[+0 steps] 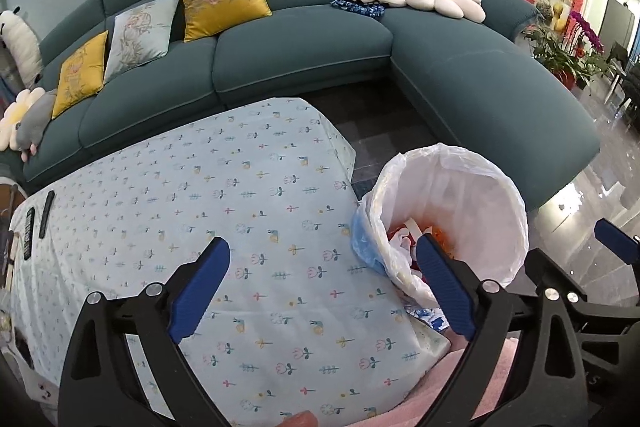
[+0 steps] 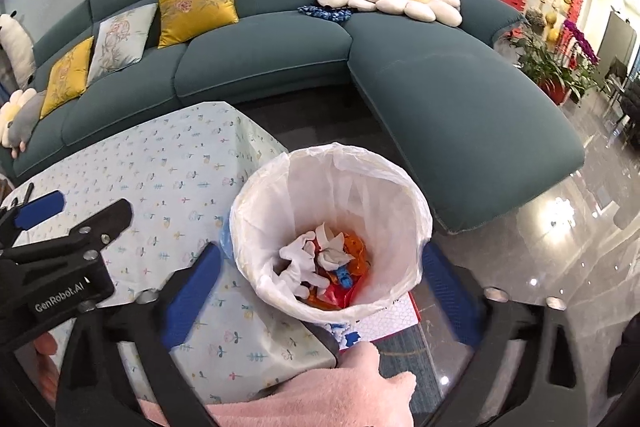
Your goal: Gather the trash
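Left wrist view: the left tool (image 1: 324, 287) points steeply down over the counter (image 1: 192, 195), jaws spread wide with nothing between them. The lined trash bin (image 1: 496, 195) stands just beside the counter's corner; the tool's right finger hides part of its contents.

Right wrist view: the right tool (image 2: 324, 287) hangs directly above the trash bin (image 2: 400, 187), jaws wide apart and empty. The trash (image 2: 328, 263) lies at the bin bottom, between the fingers. A hand (image 2: 352, 383) covers the lower edge.
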Demonstrator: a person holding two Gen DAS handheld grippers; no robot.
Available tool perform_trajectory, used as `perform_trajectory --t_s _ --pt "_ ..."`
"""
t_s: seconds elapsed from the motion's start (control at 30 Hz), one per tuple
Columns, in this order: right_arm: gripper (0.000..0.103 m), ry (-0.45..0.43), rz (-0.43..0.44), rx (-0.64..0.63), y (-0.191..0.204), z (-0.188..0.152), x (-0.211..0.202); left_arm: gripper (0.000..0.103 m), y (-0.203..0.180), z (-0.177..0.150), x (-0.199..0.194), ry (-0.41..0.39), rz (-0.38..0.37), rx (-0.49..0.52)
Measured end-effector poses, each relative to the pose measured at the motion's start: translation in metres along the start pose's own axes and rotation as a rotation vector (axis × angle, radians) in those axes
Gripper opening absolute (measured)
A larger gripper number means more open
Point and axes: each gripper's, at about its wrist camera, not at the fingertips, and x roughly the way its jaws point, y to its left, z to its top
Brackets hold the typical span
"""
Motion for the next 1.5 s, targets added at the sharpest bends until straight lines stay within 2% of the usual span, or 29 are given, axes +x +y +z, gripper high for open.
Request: perform_trajectory --t_s 0.33,0.67,1.13,1.3,1.5 --pt "0.096 -0.019 -0.021 0.016 0.000 -0.008 -0.007 0.090 0.002 -0.008 -0.007 -0.010 0.024 -0.005" --pt "0.096 0.002 -0.018 0.010 0.002 -0.012 -0.005 0.090 0.008 -0.009 -0.009 -0.002 0.038 -0.040" --pt "0.096 0.018 -0.019 -0.007 0.005 -0.017 -0.002 0.090 0.004 -0.015 -0.008 0.009 0.053 -0.014" --pt "0.096 0.021 -0.017 -0.005 0.005 -0.018 -0.001 0.090 0.006 -0.017 -0.007 0.017 0.081 -0.040" --pt "0.096 0.027 -0.014 -0.009 0.005 -0.019 0.001 0.090 0.008 -0.018 -0.008 0.015 0.080 -0.048"
